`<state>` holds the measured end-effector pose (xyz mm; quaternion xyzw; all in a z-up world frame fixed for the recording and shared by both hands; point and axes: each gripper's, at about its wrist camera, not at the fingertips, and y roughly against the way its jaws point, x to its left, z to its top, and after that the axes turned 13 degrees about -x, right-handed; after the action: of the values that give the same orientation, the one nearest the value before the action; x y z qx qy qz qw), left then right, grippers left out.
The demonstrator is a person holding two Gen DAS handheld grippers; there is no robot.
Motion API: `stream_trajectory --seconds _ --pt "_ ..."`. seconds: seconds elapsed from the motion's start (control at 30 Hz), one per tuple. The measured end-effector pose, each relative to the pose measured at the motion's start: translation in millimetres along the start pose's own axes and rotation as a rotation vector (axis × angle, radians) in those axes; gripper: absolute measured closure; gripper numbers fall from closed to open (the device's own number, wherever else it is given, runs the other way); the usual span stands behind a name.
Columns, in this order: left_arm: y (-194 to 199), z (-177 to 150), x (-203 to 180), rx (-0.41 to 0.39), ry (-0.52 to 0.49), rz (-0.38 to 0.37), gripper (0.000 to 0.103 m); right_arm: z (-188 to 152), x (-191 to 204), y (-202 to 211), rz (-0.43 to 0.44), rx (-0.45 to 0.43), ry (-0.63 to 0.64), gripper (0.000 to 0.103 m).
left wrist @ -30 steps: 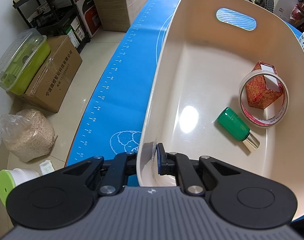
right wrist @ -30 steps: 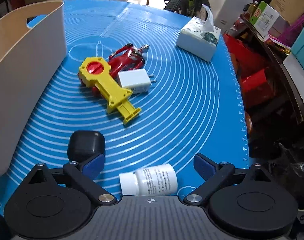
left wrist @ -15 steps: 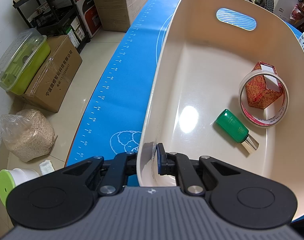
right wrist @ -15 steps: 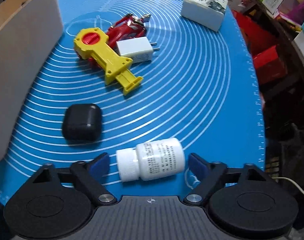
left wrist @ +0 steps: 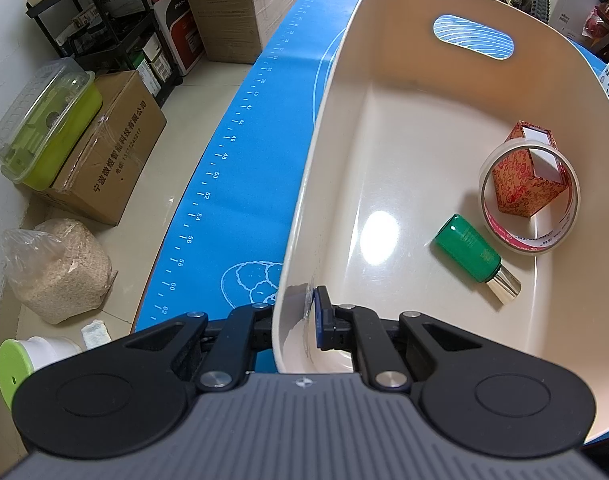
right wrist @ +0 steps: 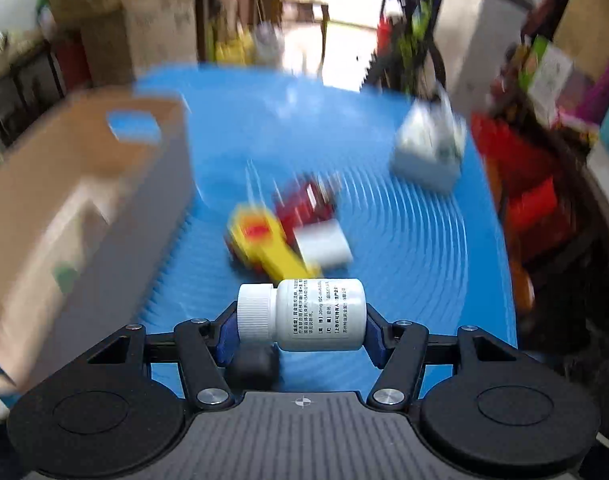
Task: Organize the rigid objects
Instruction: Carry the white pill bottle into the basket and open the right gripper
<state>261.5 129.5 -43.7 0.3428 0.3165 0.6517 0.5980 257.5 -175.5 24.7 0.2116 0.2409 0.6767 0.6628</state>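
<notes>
Two grippers, both busy: right gripper (right wrist: 300,322) clenched on white pill bottle (right wrist: 302,314), pads on cap end and base end, so bottle's long axis runs crosswise between the fingers, cap to the left, held clear above the blue mat (right wrist: 408,248); black case (right wrist: 253,362) sits just below it on the mat. Left gripper (left wrist: 292,324) clamped on near rim of beige bin (left wrist: 304,184), one finger inside, one outside. Key relation: bin lies left and forward of the held bottle, so the drop likely needs a leftward carry over the bin's wall; the right hand has the job, left only steadies. Further out on mat, blurred: yellow toy (right wrist: 264,246), white charger (right wrist: 324,248), red toy (right wrist: 306,204), tissue pack (right wrist: 428,156). Inside bin: green bottle (left wrist: 470,254), tape roll (left wrist: 530,196), red patterned box (left wrist: 524,178)
</notes>
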Motion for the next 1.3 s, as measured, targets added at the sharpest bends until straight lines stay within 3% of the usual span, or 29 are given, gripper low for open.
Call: stream_trajectory --seconds 0.13,0.3,0.7,0.87,1.1,1.3 --pt "0 0 1 0.000 -0.002 0.000 0.090 31 35 11 0.100 -0.133 0.020 0.039" --pt "0 0 0 0.000 -0.002 0.000 0.090 41 83 3 0.190 -0.169 0.103 0.039" --pt "0 1 0 0.001 -0.005 -0.003 0.090 15 155 -40 0.265 -0.033 0.212 0.039" --pt "0 1 -1 0.001 -0.004 -0.003 0.090 0 162 -48 0.260 0.038 0.249 0.039" --pt "-1 1 -1 0.001 -0.004 -0.003 0.090 -1 162 -45 0.256 0.030 0.266 0.024" --pt "-1 1 -1 0.001 -0.004 -0.003 0.090 12 143 -23 0.264 -0.042 0.185 0.020"
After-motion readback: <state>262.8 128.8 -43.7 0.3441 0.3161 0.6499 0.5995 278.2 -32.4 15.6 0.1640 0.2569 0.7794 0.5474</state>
